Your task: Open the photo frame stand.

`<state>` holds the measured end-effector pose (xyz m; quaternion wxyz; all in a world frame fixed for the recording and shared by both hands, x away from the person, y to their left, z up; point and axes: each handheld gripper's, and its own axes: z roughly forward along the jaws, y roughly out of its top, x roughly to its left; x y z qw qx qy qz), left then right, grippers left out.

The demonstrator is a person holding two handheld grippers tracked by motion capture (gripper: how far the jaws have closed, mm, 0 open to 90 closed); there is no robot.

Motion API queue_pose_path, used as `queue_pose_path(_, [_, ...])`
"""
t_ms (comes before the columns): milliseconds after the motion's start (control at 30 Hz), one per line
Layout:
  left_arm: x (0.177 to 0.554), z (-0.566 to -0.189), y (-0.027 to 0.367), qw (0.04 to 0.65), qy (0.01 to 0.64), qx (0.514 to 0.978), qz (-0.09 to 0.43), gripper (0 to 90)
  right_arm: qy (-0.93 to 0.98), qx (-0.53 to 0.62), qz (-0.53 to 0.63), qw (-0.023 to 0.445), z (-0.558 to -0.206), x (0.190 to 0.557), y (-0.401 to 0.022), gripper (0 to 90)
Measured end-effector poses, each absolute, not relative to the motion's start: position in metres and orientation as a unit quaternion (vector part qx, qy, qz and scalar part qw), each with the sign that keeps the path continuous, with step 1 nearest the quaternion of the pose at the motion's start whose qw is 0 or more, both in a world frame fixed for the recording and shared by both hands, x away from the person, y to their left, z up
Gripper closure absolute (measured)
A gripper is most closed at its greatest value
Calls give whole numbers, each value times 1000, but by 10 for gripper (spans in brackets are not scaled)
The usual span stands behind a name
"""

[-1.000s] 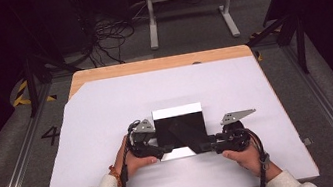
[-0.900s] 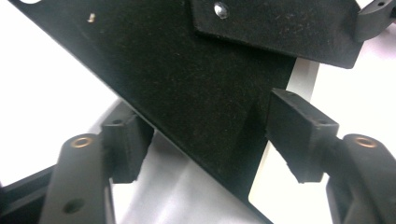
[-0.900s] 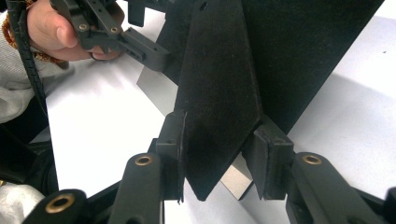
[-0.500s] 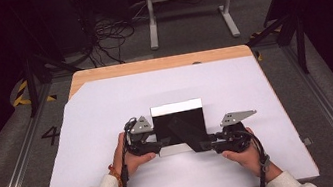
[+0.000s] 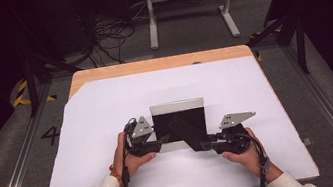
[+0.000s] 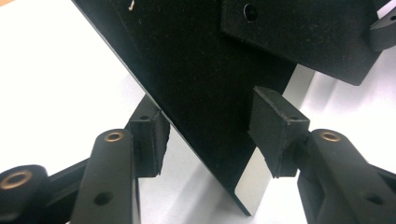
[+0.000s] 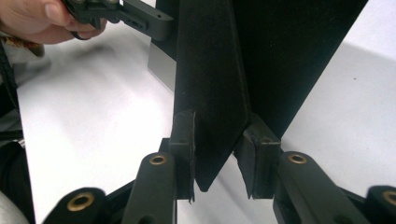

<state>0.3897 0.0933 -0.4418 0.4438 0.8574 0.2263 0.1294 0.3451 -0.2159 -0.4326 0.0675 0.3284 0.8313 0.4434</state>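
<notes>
Both tools have just been closing on the black photo frame (image 5: 179, 124), lying face down mid-counter (image 5: 105, 103). The left tool (image 6: 205, 133) straddles its near-left corner, apparently not yet gripping. The right tool (image 7: 219, 147) pinches the frame's stand (image 7: 210, 93), probably to fold it.

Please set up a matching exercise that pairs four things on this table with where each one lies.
Things:
1. black pointed stand flap
2. silver-rimmed rectangular picture frame
3. white sheet
4. light wooden table strip

Places:
A. bare along the far edge
B. back upward in the middle of the sheet
C. slanting across the frame's back
D. spread over most of the tabletop

Pairs: 1-C, 2-B, 3-D, 4-A
</notes>
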Motion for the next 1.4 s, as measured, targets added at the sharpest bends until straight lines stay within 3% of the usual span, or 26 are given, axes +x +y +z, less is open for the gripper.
queue_pose_path(800, [379,-440,101,446,197,863,134,593,841,296,443,89,-424,337,-210,702])
queue_pose_path(1067, [383,-447,97,442,194,870,102,528,846,281,446,80,-424,335,-211,717])
queue_pose_path(1200, [386,-451,93,439,191,873,86,452,846,278,449,76,-424,334,-211,716])
queue_pose_path(1400, [386,-453,91,429,195,878,88,526,849,272,445,81,-424,332,-210,716])
